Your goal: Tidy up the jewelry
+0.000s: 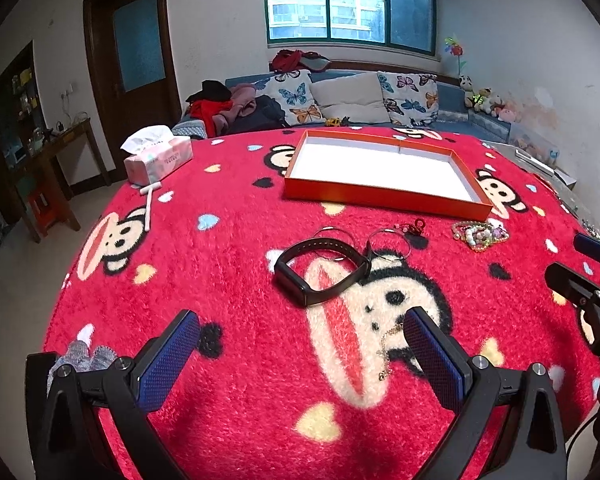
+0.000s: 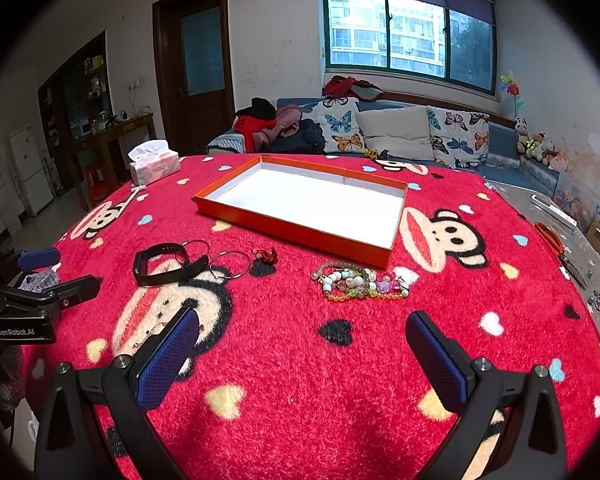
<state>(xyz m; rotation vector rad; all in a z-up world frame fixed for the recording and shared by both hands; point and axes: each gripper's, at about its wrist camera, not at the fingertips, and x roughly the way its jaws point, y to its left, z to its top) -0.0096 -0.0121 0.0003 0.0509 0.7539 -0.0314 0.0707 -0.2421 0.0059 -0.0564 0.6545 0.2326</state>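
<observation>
Both claws, left and right, hover wide and empty over the counter; beaded bracelets lie center frame beside the orange tray.

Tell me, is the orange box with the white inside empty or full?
Empty. The shallow orange box shows only bare white floor; the beaded bracelets lie outside on the red blanket.

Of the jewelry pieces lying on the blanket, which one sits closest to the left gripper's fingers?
The thin gold chain, lying right against the left gripper's right finger. The black band, wire hoops and beaded bracelets all lie farther off, toward the orange tray.
</observation>
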